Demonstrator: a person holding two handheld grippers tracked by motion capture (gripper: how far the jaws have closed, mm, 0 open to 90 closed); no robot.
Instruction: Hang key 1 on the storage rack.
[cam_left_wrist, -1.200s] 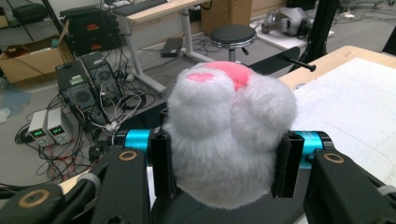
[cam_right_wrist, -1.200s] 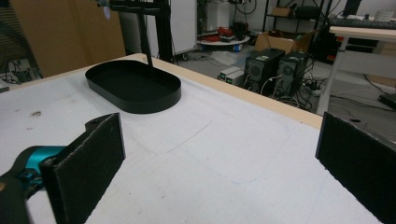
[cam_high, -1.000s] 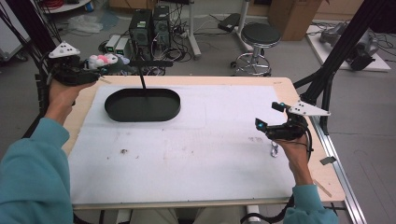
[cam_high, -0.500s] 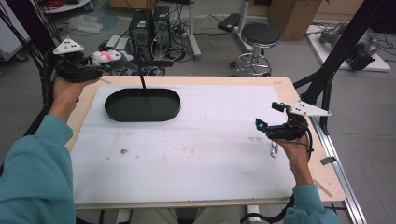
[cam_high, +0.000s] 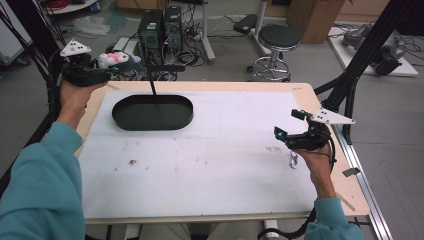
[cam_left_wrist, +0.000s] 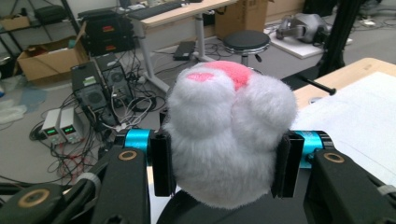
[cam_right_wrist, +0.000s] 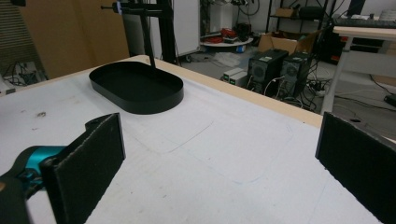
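The table (cam_high: 210, 190) was mostly bare w/ open room all round the black tray (cam_high: 152, 112), which sat near its far-left edge. L gripper (cam_high: 107, 67), clamped on the plush toy (cam_left_wrist: 229, 135), hung beyond that corner, off the table; R gripper (cam_high: 287, 136) idled far right of the tray, jaws wide apart. Risk imo: soft fur slipping the pads, toy dropping to the floor short of the tray.

The right tool (cam_right_wrist: 219, 163) hangs wide open above the white table (cam_right_wrist: 224, 154), black tray (cam_right_wrist: 136, 88) beyond.
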